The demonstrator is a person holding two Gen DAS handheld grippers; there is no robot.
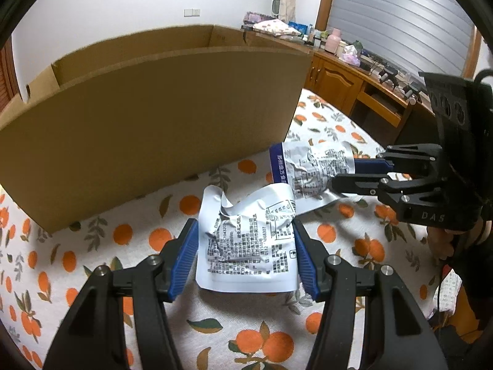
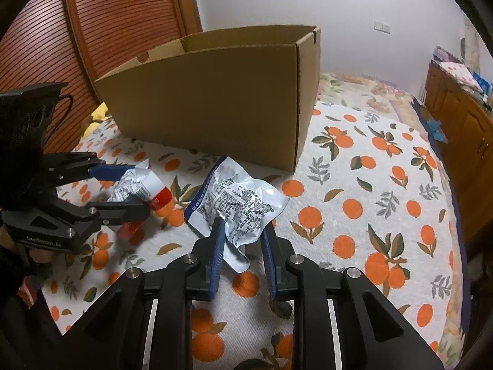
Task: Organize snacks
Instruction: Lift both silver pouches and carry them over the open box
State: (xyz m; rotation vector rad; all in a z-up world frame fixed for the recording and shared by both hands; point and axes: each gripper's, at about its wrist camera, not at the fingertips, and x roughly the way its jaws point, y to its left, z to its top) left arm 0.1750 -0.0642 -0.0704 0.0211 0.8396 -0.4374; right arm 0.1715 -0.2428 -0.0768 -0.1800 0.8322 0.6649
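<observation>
Left hand-held gripper [image 1: 245,231] tilted downward at the bed sheet [image 2: 369,215], fingers [image 1: 185,252] reaching forward toward the long wall of the cardboard box [image 2: 215,104]. Clamped on the white packet with red end [image 2: 144,185], one blue pad on each side edge, the foil crumpled between them. Part of a hand [image 2: 40,256] visible under its black body.

Right hand-held gripper [image 2: 243,228] tilted downward in the same way, also facing the box. Closed tight on the near, wrinkled end of the white packet with blue edge [image 2: 240,203], both pads pressing on the foil.

Both packets over the middle part of the bed, in front of the box's long wall, well away from the right edge of the bed. Just beside each other; cannot tell if touching.

Red-ended packet: printed back side up, long axis running from the left gripper forward to the box, red end turned to the side of the right gripper.

Blue-edged packet: printed back side up too, long axis running away from the right gripper toward the near corner of the box, blue strip along its left side, far end lifted a little and spread wide.
</observation>
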